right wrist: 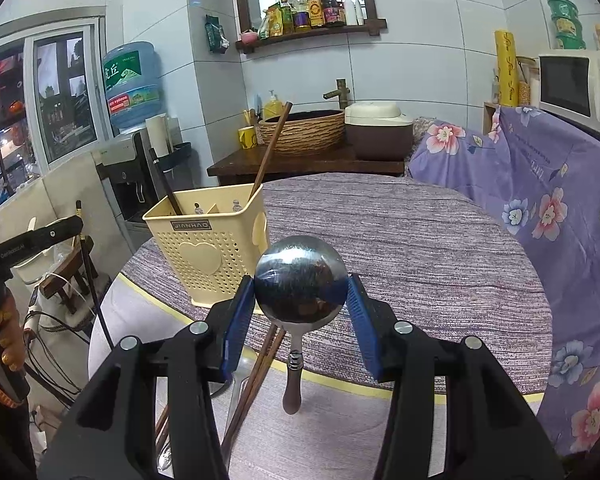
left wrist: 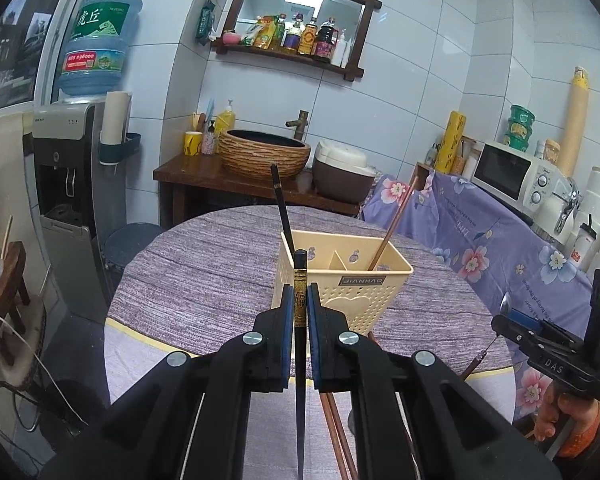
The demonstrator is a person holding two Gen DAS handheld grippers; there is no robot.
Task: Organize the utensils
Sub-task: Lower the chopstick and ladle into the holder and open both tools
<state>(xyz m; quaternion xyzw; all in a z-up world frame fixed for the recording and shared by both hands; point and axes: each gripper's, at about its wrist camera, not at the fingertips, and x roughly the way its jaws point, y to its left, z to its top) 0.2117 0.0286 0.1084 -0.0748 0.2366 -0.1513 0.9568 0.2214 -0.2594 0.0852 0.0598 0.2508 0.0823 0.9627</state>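
Kitchen table [left wrist: 204, 276]: left hand-held gripper [left wrist: 300, 300] clamps black chopstick [left wrist: 300, 360].

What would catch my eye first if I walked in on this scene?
Probably the shiny spoon, its round bowl held between the right gripper and its blue-padded fingers, handle hanging down over the table. Next, the black chopstick pinched upright in the left gripper, just in front of the cream basket that already holds two chopsticks.
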